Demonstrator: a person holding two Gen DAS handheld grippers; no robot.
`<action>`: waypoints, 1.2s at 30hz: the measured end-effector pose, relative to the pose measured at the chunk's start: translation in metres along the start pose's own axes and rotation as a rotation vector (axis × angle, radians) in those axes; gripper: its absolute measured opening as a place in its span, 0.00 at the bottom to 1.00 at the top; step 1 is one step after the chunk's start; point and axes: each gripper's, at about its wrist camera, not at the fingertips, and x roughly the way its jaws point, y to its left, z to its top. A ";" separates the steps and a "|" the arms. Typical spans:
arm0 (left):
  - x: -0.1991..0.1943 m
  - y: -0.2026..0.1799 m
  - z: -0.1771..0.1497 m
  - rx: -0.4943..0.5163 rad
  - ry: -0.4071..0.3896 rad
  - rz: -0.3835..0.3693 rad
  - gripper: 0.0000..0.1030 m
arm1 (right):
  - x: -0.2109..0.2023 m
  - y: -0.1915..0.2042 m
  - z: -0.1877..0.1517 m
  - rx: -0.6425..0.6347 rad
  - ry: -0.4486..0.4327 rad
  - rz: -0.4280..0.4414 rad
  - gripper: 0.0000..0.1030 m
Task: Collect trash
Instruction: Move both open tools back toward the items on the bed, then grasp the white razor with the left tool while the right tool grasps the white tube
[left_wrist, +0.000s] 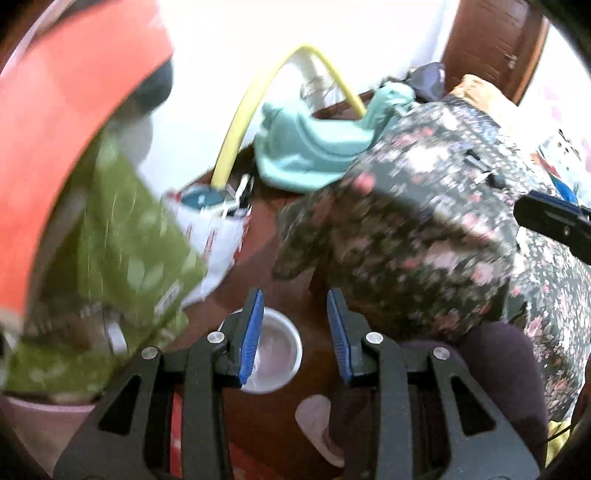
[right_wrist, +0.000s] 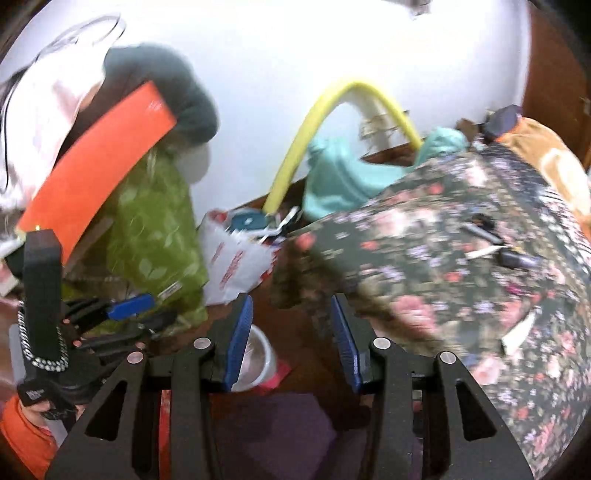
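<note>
The left gripper (left_wrist: 295, 334) and right gripper (right_wrist: 291, 341) both hang with blue pads spread and nothing between them, above a dark brown floor. Directly below sits a small white cup (left_wrist: 275, 356), upright and seemingly empty; it looks light and thin-walled, likely to crush under a hard squeeze, so a gentle pinch across the rim seems the safest hold. Just beyond lies a crumpled white plastic bag with red print (right_wrist: 236, 266), soft and slippery, best taken by a bunched fold near its open mouth. A teal packet (right_wrist: 249, 220) rests at that mouth, beside the foot of a yellow hose (right_wrist: 291, 162) arching against the white wall. A green leaf-print cloth (right_wrist: 159, 236) hangs to the left, a floral bedcover (right_wrist: 461, 277) to the right.
</note>
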 end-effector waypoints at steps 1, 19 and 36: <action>-0.004 -0.009 0.008 0.018 -0.017 0.001 0.36 | -0.006 -0.009 0.000 0.015 -0.013 -0.008 0.39; 0.000 -0.198 0.100 0.274 -0.099 -0.174 0.38 | -0.064 -0.192 -0.025 0.325 -0.096 -0.192 0.39; 0.120 -0.293 0.137 0.379 0.054 -0.271 0.38 | -0.002 -0.300 -0.065 0.542 0.047 -0.171 0.39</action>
